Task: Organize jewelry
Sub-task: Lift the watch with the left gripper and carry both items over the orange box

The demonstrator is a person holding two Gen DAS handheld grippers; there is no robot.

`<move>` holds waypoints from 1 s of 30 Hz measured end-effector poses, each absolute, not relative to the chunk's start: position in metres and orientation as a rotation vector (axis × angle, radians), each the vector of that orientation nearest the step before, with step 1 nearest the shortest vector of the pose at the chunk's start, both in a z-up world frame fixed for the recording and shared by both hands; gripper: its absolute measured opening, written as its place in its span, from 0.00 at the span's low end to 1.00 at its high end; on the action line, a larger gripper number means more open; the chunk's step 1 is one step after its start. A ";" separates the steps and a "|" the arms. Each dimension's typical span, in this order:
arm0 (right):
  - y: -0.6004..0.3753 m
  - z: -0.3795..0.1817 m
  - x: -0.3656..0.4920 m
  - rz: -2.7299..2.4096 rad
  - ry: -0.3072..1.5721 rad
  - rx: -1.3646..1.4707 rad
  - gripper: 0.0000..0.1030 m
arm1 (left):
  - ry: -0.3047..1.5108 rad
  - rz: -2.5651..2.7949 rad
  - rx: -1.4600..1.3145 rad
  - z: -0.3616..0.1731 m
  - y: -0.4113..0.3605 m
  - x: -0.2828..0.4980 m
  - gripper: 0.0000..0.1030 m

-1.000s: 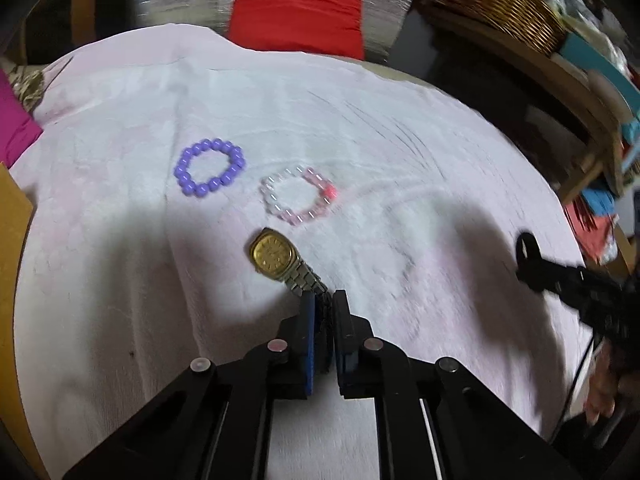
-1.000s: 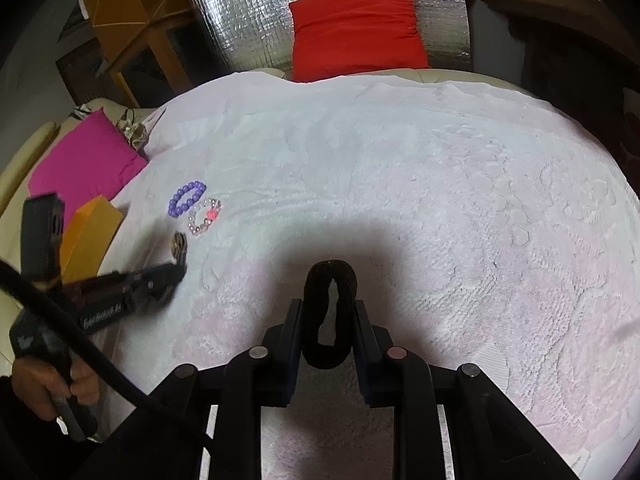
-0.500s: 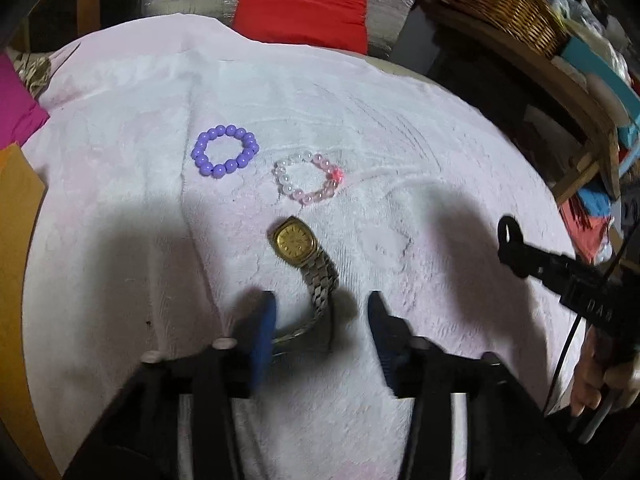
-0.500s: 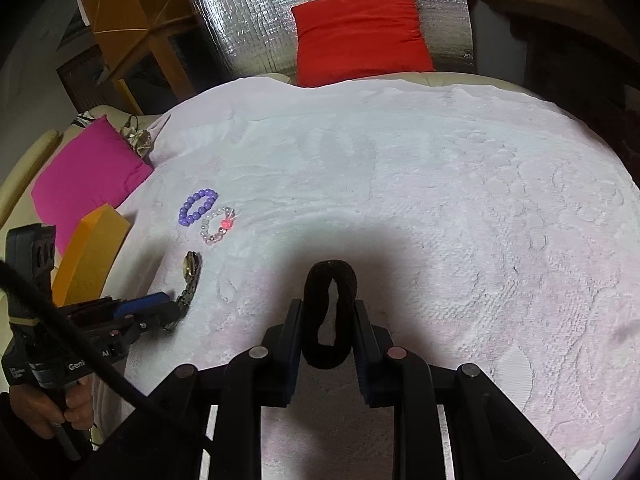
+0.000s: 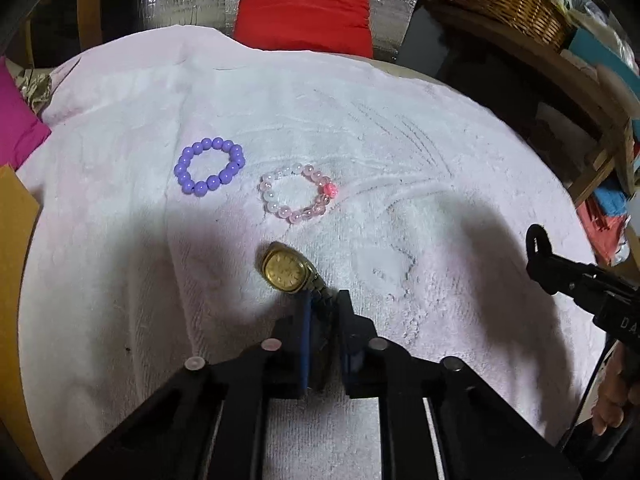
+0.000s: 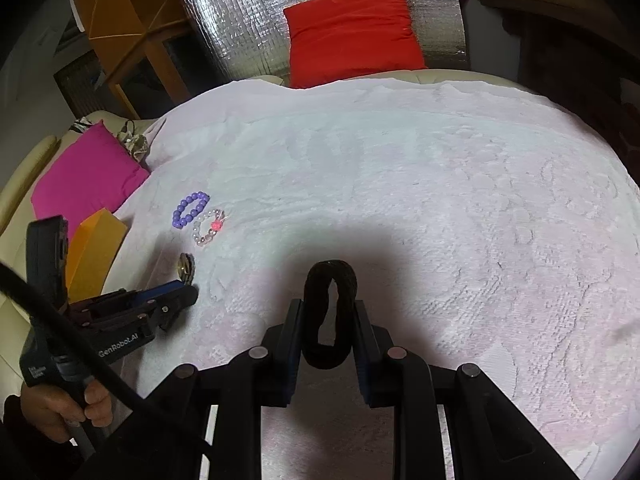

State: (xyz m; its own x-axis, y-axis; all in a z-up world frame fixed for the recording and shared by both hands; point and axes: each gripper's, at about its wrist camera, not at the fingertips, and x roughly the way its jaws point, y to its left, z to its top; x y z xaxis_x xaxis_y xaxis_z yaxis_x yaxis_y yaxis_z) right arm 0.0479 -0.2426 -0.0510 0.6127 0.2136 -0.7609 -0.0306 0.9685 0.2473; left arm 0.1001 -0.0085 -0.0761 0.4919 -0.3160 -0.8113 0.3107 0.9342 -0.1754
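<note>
We see a white towel (image 5: 400, 160) of rough, looped terry cloth, matt throughout. On it the purple bracelet (image 5: 209, 166) has smooth, glossy beads that look like plastic, and the pink bracelet (image 5: 298, 197) has clear, glassy beads with a shine. The watch (image 5: 286, 268) has a polished gold-coloured metal case and a linked metal band. The left gripper (image 5: 322, 312) is matt black plastic with a blue pad. The black band (image 6: 330, 312) looks soft and dull, perhaps fabric. Behind lie a red cloth cushion (image 6: 352, 32), crinkled shiny foil (image 6: 236, 24) and a woven wicker basket (image 5: 508, 4).
</note>
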 end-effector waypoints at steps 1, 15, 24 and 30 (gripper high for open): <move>-0.243 -0.050 0.048 0.143 0.900 0.220 0.24 | 0.982 -0.384 -0.013 -0.075 -0.007 0.101 0.10; -0.224 -0.046 0.049 0.166 0.872 0.210 0.24 | 0.886 -0.476 -0.270 -0.044 0.042 0.096 0.06; -0.196 -0.041 0.051 0.217 0.842 0.194 0.24 | 0.780 -0.455 -0.305 -0.017 0.060 0.081 0.06; -0.169 -0.035 0.049 0.273 0.796 0.176 0.24 | 0.687 -0.422 -0.282 0.008 0.071 0.055 0.06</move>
State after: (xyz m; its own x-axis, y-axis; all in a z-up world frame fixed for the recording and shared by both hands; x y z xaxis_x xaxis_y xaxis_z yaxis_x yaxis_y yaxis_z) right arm 0.0487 -0.1688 -0.0348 0.6672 0.3059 -0.6792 -0.1745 0.9506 0.2567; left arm 0.0552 0.0715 0.0079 0.6943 -0.4639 -0.5502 0.2818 0.8787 -0.3853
